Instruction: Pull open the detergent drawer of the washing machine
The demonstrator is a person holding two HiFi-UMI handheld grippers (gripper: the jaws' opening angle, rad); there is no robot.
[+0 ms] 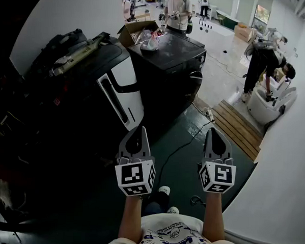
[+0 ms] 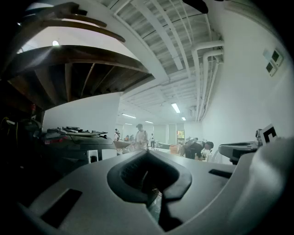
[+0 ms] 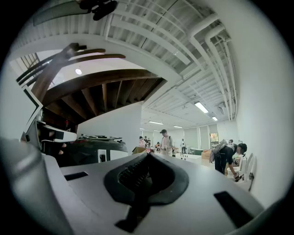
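Facing washing machine (image 1: pixel 168 69) beyond floor cable (image 1: pixel 177 147), left tool (image 1: pixel 140 130) and right tool (image 1: pixel 213 131) closed, empty

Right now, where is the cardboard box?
Head view, top centre: the cardboard box is at the black machine's far left corner.

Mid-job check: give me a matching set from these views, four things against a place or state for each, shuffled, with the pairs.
Things:
1. cardboard box
2. wooden platform
3. cable
4. right claw

Place or state:
A. trails over the dark floor
B. light slats, lying flat at the right
C. top flaps open
D. shut, nothing in it

Pairs: 1-C, 2-B, 3-A, 4-D
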